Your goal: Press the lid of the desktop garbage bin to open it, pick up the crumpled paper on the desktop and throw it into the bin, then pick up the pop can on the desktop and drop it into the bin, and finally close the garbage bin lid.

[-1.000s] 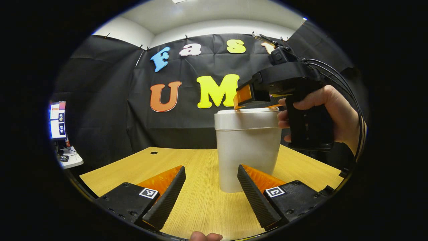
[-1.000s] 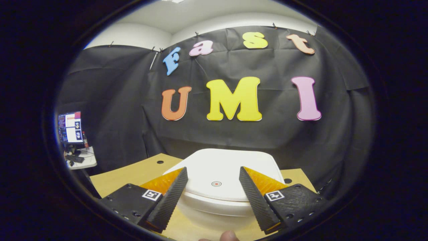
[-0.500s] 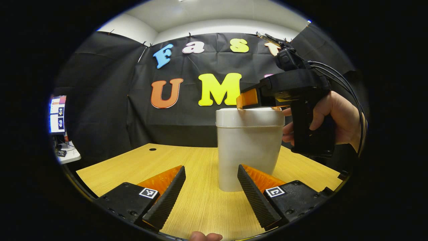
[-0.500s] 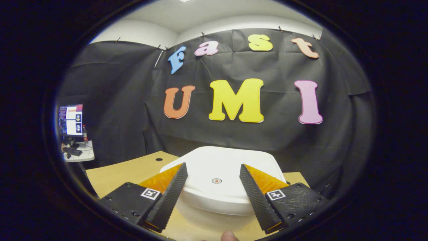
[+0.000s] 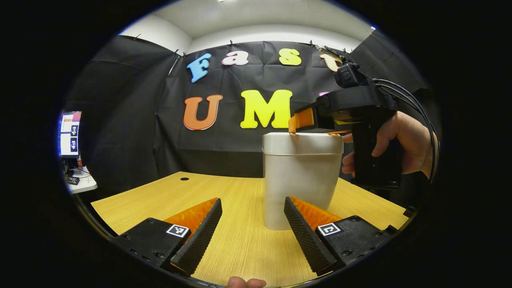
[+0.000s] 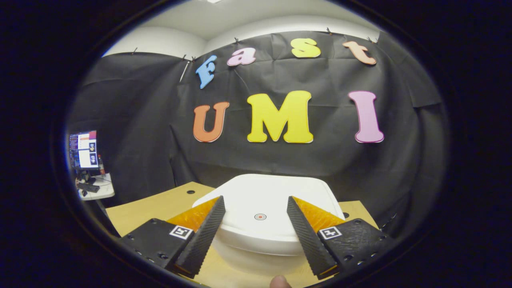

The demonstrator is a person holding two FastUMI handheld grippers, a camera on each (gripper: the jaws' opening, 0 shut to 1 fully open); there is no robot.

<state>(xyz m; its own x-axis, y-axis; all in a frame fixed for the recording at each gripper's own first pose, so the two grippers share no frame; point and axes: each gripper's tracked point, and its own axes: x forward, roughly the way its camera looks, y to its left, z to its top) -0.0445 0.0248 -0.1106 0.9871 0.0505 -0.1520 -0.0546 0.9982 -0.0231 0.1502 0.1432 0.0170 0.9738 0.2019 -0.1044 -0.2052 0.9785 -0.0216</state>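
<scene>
R gripper [image 6: 254, 202] over bin lid [image 6: 260, 200]; monitor [image 6: 84, 150] far L.

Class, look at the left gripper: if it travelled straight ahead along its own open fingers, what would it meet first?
Most likely the garbage bin: it stands on the desktop just right of the line from the left gripper, so the right-hand finger would probably touch its lower wall first. Depth is unclear.

White desktop garbage bin [image 5: 298, 182] upright on wooden table, lid [image 6: 264, 208] apparently shut, red dot centre
</scene>
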